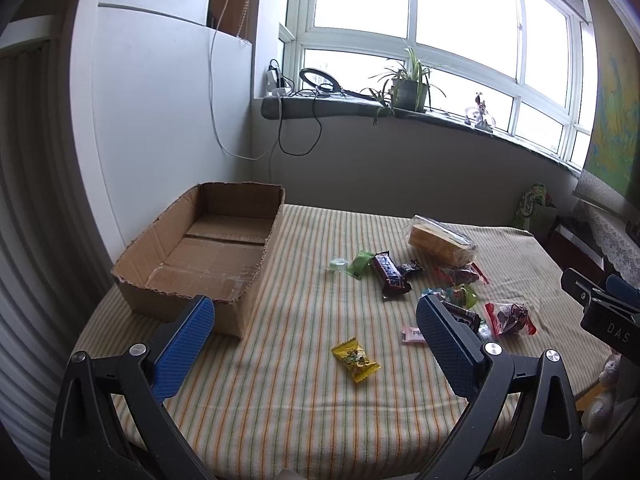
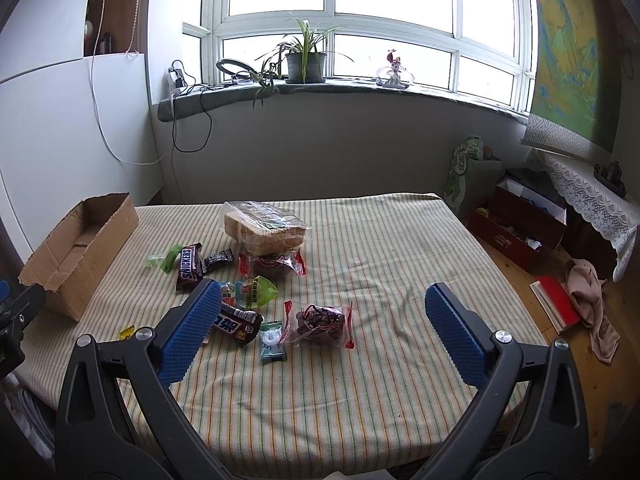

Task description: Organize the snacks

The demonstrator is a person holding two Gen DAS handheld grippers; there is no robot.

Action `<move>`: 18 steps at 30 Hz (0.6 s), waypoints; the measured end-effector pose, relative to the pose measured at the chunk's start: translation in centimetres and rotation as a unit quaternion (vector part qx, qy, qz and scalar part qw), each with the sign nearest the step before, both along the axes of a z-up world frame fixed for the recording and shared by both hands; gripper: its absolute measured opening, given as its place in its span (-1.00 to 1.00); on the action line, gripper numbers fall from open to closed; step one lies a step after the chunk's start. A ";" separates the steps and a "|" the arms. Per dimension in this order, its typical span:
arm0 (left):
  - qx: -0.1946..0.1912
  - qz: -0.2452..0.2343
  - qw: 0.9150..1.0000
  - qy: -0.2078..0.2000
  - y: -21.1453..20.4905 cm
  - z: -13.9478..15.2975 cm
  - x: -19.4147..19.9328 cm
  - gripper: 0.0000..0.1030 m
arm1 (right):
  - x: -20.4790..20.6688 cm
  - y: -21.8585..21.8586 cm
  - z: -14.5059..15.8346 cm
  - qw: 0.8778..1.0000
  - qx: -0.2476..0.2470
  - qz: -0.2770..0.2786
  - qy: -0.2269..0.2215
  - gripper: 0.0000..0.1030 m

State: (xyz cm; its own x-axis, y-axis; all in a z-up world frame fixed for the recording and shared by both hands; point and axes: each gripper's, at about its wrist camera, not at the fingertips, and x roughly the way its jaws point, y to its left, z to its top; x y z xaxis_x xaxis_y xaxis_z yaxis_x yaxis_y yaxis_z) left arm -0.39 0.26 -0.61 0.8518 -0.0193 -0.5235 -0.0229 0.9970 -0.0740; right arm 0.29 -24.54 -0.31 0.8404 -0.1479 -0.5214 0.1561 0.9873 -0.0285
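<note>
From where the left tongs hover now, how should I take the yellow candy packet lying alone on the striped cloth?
Grip the yellow candy packet across its puffy middle, coming straight down from above. It lies flat on the striped cloth, apart from the other snacks, with thin crimped ends; the left tongs are already open.

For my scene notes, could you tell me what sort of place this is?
Most likely a room in a home, not a lab: a potted plant and figurine on the windowsill, a striped cloth over the table, and a cardboard box beside loose snacks.

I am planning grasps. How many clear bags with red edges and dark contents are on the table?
2. One red-edged bag lies nearest the right hand-held gripper; the other red-edged bag sits against the bread bag. More may be hidden.
</note>
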 end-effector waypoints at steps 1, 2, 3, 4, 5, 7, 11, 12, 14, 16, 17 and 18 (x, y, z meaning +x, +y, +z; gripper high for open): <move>0.000 0.000 1.000 0.000 0.0 0.0 0.0 0.96 | 0.0 0.0 0.0 1.000 -0.001 0.000 0.000 1.00; 0.000 -0.001 1.000 0.000 0.0 0.0 0.0 0.96 | 0.0 0.0 0.0 1.000 -0.002 0.000 0.000 1.00; 0.000 -0.001 1.000 0.000 -0.1 0.0 0.0 0.96 | 0.0 0.0 0.0 1.000 -0.002 -0.001 0.000 1.00; 0.001 -0.001 1.000 0.000 -0.1 0.0 0.0 0.96 | 0.0 0.0 0.0 1.000 -0.001 0.000 0.000 1.00; 0.000 -0.001 1.000 0.001 0.0 0.0 0.0 0.96 | 0.0 0.1 0.0 1.000 0.000 0.001 0.000 1.00; 0.000 -0.001 1.000 0.000 -0.1 0.0 0.0 0.96 | 0.0 0.2 -0.1 1.000 -0.003 0.000 0.000 1.00; 0.000 -0.001 1.000 0.001 -0.1 0.0 0.1 0.96 | 0.0 0.2 -0.1 1.000 -0.003 0.001 0.001 1.00; 0.000 -0.001 1.000 0.001 -0.1 0.0 0.0 0.96 | 0.0 0.2 -0.1 1.000 -0.003 0.000 0.000 1.00; 0.000 0.000 1.000 0.001 -0.1 0.0 0.0 0.96 | 0.0 0.2 0.0 1.000 -0.003 0.001 0.001 1.00; -0.001 0.000 1.000 0.001 -0.1 0.0 0.1 0.96 | 0.0 0.2 0.0 1.000 -0.003 0.000 0.001 1.00; -0.001 0.000 1.000 0.001 -0.1 0.0 0.1 0.96 | 0.0 0.2 -0.1 1.000 -0.003 0.001 0.001 1.00; -0.001 0.001 1.000 0.002 -0.1 0.0 0.1 0.96 | 0.0 0.2 0.0 1.000 -0.003 0.000 0.001 1.00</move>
State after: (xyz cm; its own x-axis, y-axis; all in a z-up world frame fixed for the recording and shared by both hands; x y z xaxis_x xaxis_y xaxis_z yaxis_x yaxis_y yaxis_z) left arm -0.31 0.17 -0.63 0.8501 -0.0190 -0.5263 -0.0244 0.9969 -0.0753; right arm 0.34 -24.39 -0.34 0.8396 -0.1499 -0.5221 0.1553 0.9873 -0.0337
